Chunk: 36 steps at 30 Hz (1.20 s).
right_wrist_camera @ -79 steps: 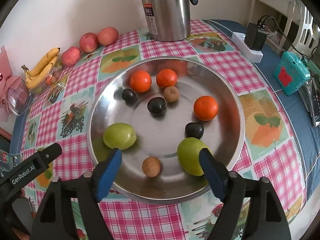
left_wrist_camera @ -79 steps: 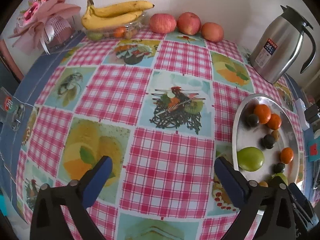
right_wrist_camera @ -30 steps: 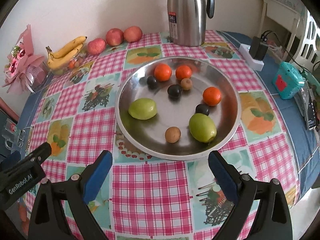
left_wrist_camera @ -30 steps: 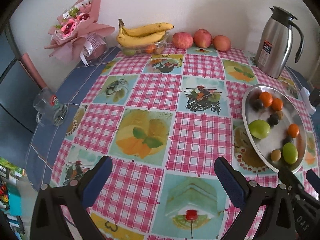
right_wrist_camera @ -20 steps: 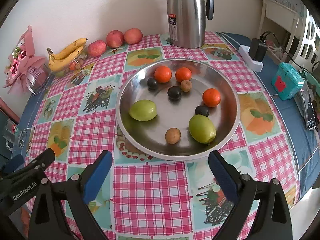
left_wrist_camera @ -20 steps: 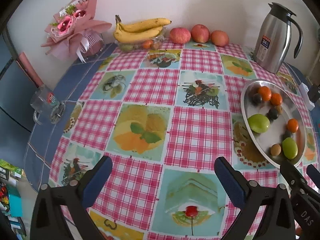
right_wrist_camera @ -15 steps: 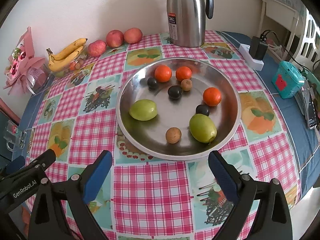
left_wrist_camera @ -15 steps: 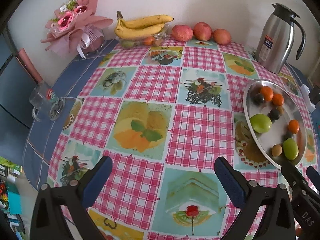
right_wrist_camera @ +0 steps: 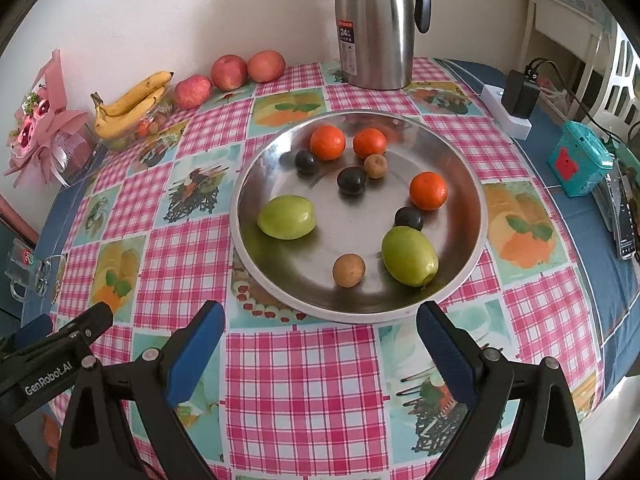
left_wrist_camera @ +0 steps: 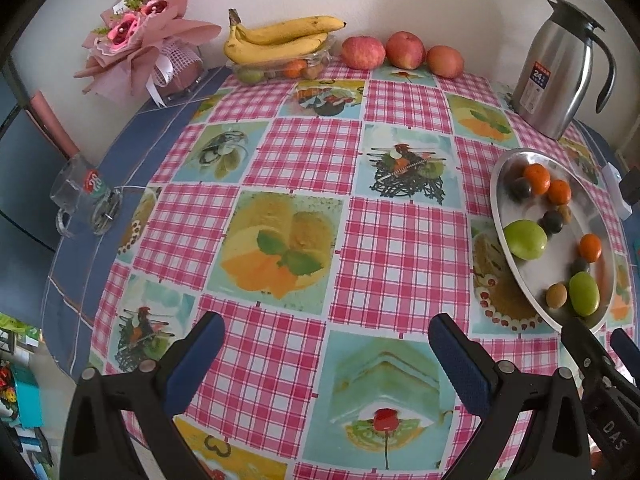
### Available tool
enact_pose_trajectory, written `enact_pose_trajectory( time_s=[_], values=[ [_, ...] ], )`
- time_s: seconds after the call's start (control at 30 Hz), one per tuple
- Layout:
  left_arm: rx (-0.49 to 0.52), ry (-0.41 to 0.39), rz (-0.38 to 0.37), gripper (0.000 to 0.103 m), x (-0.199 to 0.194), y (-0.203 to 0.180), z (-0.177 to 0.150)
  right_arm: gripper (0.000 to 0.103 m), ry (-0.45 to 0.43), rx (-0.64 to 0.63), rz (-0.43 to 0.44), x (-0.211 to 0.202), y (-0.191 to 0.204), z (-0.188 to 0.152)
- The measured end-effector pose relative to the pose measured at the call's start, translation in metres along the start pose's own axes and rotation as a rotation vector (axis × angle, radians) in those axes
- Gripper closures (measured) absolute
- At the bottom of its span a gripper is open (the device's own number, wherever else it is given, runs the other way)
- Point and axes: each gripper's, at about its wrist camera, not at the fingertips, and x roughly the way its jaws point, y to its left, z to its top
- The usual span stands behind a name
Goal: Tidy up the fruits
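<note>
Both hand-held grippers (left_wrist_camera: 326, 354) (right_wrist_camera: 320, 344) pulled back, wide, empty; checked tablecloth (left_wrist_camera: 304, 152), white wall behind

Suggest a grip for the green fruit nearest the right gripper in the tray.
Take the green fruit across its narrower middle, from above: it lies on its side, long axis slanting. Brown fruit and dark plum sit close; keep the right gripper fingers clear of them.

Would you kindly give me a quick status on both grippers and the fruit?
Left gripper open, empty, over the tablecloth. Right gripper open, empty, just short of the metal plate. Ten fruits loose on the plate. Nothing blocking.
</note>
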Motion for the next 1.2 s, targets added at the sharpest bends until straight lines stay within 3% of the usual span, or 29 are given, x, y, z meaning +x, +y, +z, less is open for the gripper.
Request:
enact_pose_trajectory(
  time_s=[0.97, 1.2],
  values=[
    [-0.012, 0.033, -0.015, 0.000, 0.0053, 0.0009, 0.0014, 0.006, 0.025, -0.011, 0.000, 0.0090, 0.0042, -0.0001],
    [-0.001, -0.007, -0.029, 0.000, -0.0026, -0.0005, 0.0018, 0.006, 0.025, -0.010, 0.000, 0.0094, 0.0043, -0.0003]
  ],
)
